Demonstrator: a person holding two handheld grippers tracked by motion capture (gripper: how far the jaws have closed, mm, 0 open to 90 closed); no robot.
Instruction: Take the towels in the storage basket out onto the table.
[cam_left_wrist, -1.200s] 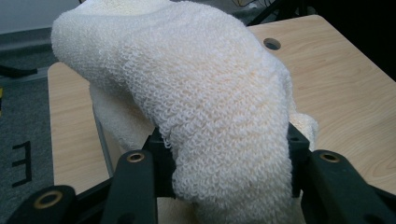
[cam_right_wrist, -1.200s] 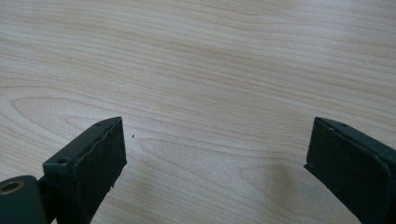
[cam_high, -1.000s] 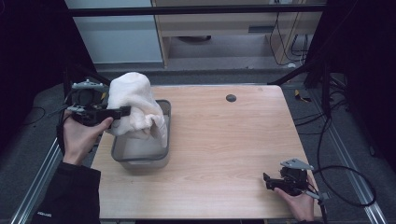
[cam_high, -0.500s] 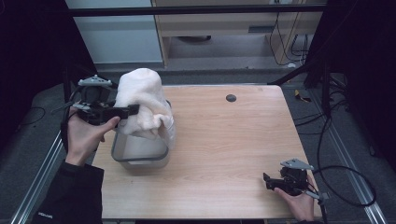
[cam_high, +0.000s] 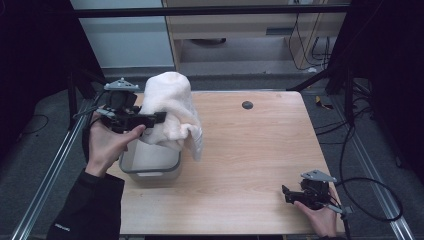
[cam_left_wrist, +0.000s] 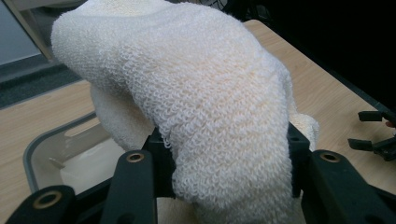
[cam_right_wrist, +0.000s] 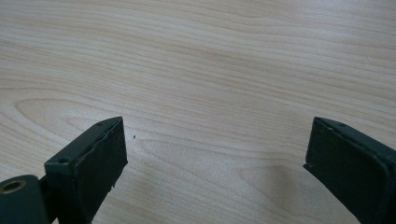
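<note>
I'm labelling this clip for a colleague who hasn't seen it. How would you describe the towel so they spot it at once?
Start at the wooden table and go to its left side, where a grey tray sits near the edge. The towel hangs bunched over that tray, clamped in the left gripper. It is the one soft thing there: cream, looped terry, unlike the hard tray and black gripper.

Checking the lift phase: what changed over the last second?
The left gripper, clamped on the towel, has carried it up and toward the table's middle; most of it is now out of the grey bin, one end hanging past the bin's right edge. No grasp or release. The bin and the right gripper, open and low over the wooden table, stayed put.
</note>
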